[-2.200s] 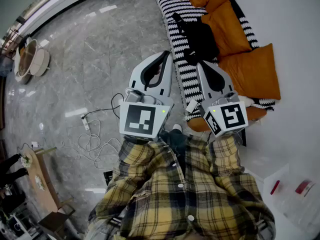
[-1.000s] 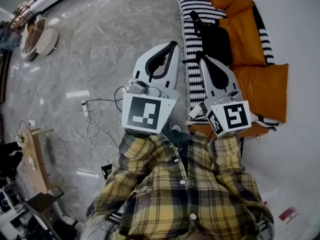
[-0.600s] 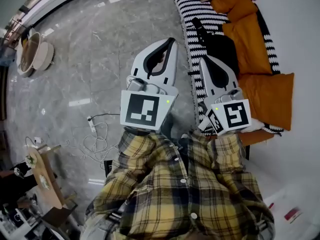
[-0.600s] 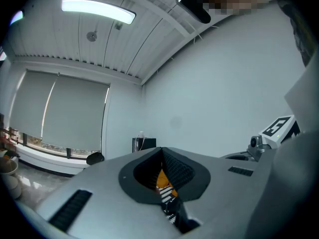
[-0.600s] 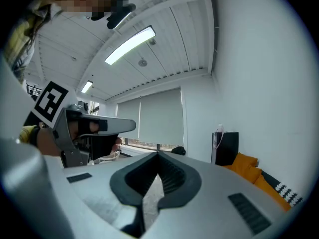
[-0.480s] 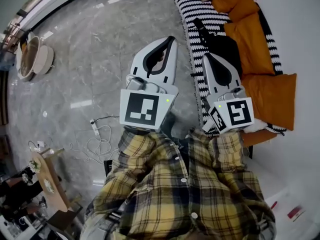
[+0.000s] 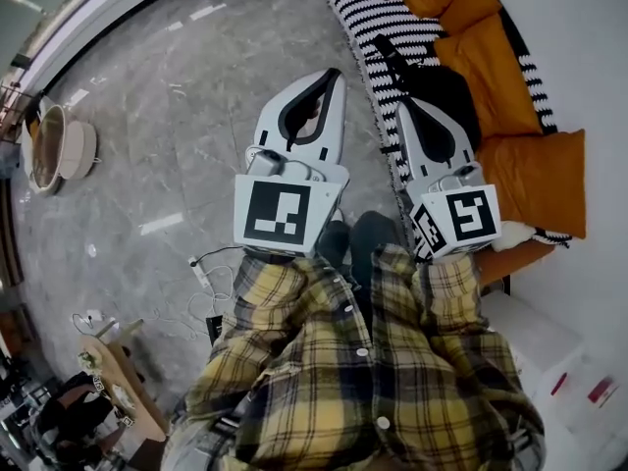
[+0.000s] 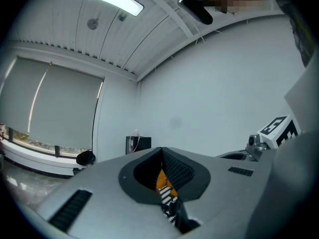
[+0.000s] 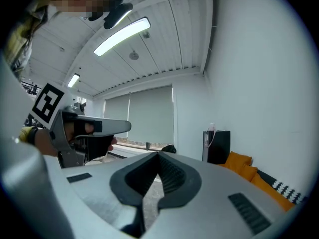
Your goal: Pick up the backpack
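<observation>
The backpack (image 7: 439,78) is lying black and slumped on the striped sofa (image 7: 365,8), at one o'clock in the head view, with orange cushions (image 7: 535,165) being crowded against it toward three o'clock. The right gripper (image 7: 402,108) is being held level near the bag's seven o'clock side, jaws fully together and nothing in them. The left gripper (image 7: 334,75) is being held over the floor (image 7: 186,96), likewise closed and empty. For a clean lift, the jaws should probably be opened first, and a strap (image 7: 378,47) is being judged a surer hold than the soft body. The sofa's edge is running between the grippers. Open room is being offered toward nine o'clock, though a cable (image 7: 211,268) is lying at seven.
</observation>
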`<state>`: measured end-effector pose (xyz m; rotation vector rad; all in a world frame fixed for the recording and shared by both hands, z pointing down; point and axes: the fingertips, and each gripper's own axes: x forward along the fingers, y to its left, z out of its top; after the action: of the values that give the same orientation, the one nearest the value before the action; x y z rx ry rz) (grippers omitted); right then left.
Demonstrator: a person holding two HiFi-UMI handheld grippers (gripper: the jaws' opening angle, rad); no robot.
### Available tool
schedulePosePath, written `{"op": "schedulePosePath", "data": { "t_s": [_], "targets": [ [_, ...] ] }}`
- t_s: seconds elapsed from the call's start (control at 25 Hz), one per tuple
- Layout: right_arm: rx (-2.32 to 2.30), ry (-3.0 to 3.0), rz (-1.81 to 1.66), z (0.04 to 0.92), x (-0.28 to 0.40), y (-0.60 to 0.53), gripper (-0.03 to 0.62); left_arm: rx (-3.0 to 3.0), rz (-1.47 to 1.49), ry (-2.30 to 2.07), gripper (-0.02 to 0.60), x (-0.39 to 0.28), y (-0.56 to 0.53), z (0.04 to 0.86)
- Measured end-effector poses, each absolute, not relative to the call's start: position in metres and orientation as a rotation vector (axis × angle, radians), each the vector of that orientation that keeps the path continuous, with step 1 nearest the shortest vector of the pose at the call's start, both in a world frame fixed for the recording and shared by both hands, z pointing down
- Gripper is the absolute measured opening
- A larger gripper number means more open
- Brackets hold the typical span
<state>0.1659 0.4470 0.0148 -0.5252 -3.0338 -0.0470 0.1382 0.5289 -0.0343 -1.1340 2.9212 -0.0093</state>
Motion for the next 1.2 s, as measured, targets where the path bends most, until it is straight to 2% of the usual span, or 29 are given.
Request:
{"op": "schedulePosePath", "data": {
  "t_s": [0.52, 1.04, 1.2],
  "targets": [
    [-0.418, -3.036, -0.037, 0.026, 0.103, 0.416, 0.015, -1.156, -0.003, 2.891, 0.017, 0.073, 0.516, -0.032],
    [-0.254, -3.022, 0.074, 0.045, -0.079, 0.296, 0.015, -1.42, -0.064, 2.842, 0.017, -0.112, 0.368, -0.016],
    [-0.167, -3.021, 0.06, 0.041, -0.116, 0.253, 0.015, -1.516, -0.073, 2.787, 0.017, -0.159, 0.316, -0.022]
  ]
}}
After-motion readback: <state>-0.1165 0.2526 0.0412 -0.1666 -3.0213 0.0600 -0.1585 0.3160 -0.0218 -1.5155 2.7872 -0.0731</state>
